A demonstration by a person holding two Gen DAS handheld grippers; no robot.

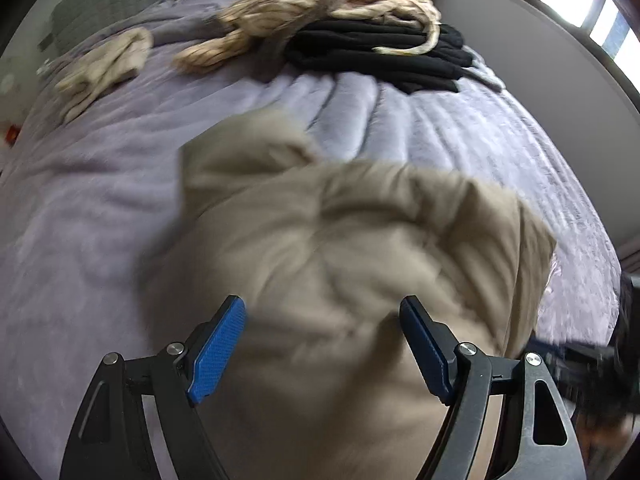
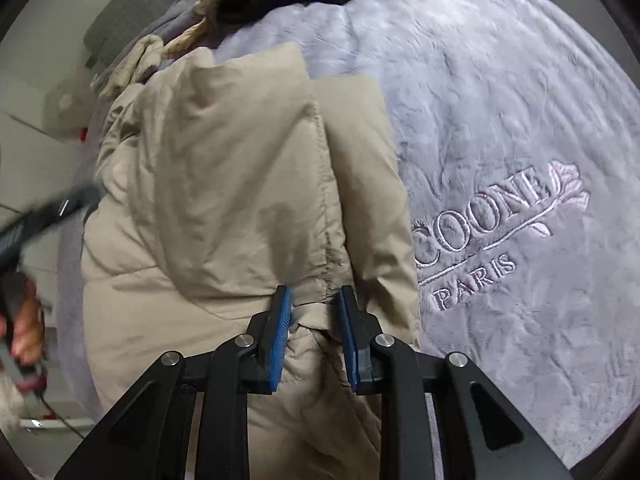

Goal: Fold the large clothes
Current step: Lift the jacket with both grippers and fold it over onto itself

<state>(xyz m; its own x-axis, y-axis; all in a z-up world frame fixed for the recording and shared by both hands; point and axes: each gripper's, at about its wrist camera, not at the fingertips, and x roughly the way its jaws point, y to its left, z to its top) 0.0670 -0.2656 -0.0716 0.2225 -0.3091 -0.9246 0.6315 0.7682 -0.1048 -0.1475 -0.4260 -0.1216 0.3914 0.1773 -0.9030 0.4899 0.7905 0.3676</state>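
Pinching beige jacket (image 2: 240, 184), right hand-held gripper (image 2: 314, 320) down-tilted

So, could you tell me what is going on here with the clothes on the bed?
A person is folding a beige padded jacket on a bed covered with a lilac blanket, using a hand-held gripper in each hand. The right gripper is clamped on a fold of the jacket, while the left gripper hangs open above it, gripping nothing. Further back lie a folded black garment, a striped cream garment and another cream piece.
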